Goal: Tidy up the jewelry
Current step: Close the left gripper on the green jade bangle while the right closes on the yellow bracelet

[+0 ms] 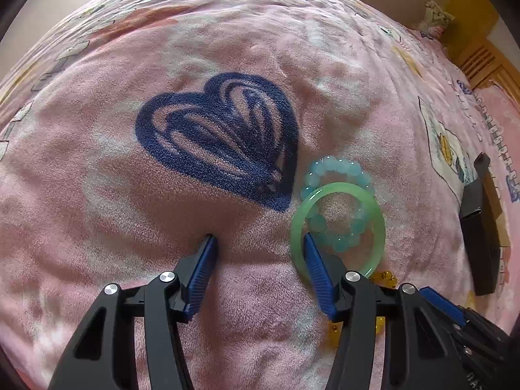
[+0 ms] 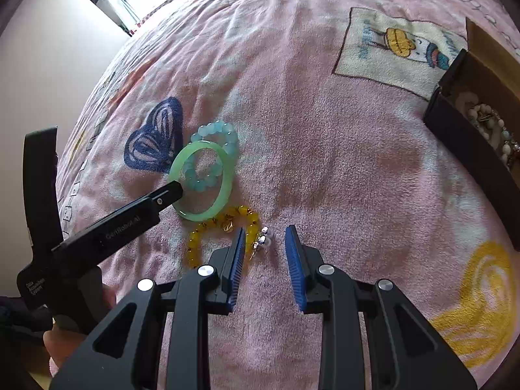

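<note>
Now left tool [image 1: 258,239] straddles green bangle [image 1: 338,227] rim.

Two black handheld grippers with blue ribbed finger pads point steeply down. The left gripper [image 1: 258,243] has its jaws parted, nothing pressed between the pads. The right gripper [image 2: 265,237] has its jaws set narrower, also apart. A hand [image 2: 57,341] holds the left gripper's handle.
</note>
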`<state>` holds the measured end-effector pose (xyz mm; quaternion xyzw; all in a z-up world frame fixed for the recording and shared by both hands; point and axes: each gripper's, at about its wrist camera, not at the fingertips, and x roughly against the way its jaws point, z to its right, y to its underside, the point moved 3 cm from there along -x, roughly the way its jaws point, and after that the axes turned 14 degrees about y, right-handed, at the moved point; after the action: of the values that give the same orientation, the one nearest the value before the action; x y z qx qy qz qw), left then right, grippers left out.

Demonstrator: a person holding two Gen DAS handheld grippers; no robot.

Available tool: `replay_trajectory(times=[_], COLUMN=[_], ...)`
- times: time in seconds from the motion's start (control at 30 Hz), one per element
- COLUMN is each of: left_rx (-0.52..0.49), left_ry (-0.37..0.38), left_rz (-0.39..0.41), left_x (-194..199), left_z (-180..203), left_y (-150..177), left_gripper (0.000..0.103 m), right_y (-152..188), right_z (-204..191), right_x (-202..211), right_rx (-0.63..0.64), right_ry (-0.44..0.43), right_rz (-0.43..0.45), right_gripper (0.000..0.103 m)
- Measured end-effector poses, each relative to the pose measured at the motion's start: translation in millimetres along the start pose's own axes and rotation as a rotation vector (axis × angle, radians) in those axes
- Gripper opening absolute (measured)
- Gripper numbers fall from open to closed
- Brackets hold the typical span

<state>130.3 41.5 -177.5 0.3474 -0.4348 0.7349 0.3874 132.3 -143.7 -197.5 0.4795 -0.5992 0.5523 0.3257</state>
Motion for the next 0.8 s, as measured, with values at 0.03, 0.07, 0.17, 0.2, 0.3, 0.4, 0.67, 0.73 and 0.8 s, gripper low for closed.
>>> replay_trajectory(times=[0.03,0.07,0.17,0.2,0.3,0.4,0.67,0.73,0.8], left_rx=[0.002,0.003,-0.002,-0.007,-0.016,-0.015,0.005,0.010,0.019], left_ry=[0.003,0.005,0.004,0.000,-0.018,-0.027,-0.008,-0.001,0.011], left_rz=[0.001,0.002,0.005,0.008,0.022,0.037,0.044,0.044,0.049], left_x=[0,1,0,-1,1,3,5,5,8], left_z=[-1,-1,-1,-1,1,2,-2,-2,-2], left_y=[0,-1,0,1,2,1,-2,-2,-2], left_gripper=[0.055,0.055,0.055,0.055,0.049,0.033,0.018,0.016,0.015], right_y=[0,-1,-2,-1,1,0,2,2,1], right_z=[0,0,-1,-3,-7,-7,-5,-4,0], right_x=[-1,-2,-9,-12,-15,-15,-12,-11,-6], right_rx=[-0.002,-0.005,-0.018,-0.010,0.003,0.000,0.007,0.005,-0.003], right_ry=[-0.008,-0.015,-0.039,-0.037,-0.017,-0.025,-0.026,-0.029,-0.036], right_rz=[0.004,0.005,-0.008,-0.016,-0.015,-0.014,-0.020,-0.018,-0.013], right_gripper=[0.026,0.026,0.027,0.027,0.025,0.020,0.011,0.011,0.011])
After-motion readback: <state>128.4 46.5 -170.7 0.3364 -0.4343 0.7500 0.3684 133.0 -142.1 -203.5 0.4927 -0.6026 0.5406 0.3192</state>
